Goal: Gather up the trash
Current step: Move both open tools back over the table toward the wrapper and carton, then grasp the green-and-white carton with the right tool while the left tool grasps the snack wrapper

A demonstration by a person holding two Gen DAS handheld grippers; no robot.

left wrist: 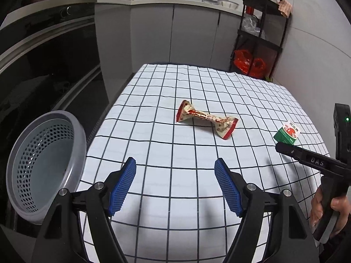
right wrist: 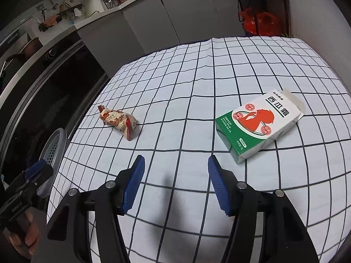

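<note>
Left wrist view: pretty much nothing has been collected yet. The grey basket point(left wrist: 43, 166) at the table's left edge looks empty as far as can be seen. The twisted wrapper point(left wrist: 206, 119) is lying mid-table on the checked cloth point(left wrist: 175, 83), and the green-and-white box point(right wrist: 258, 127) sits further right, both untouched. The left gripper point(left wrist: 175, 186) and right gripper point(right wrist: 175, 184) are spread open with nothing held, so both pieces are left to grab, seemingly.
</note>
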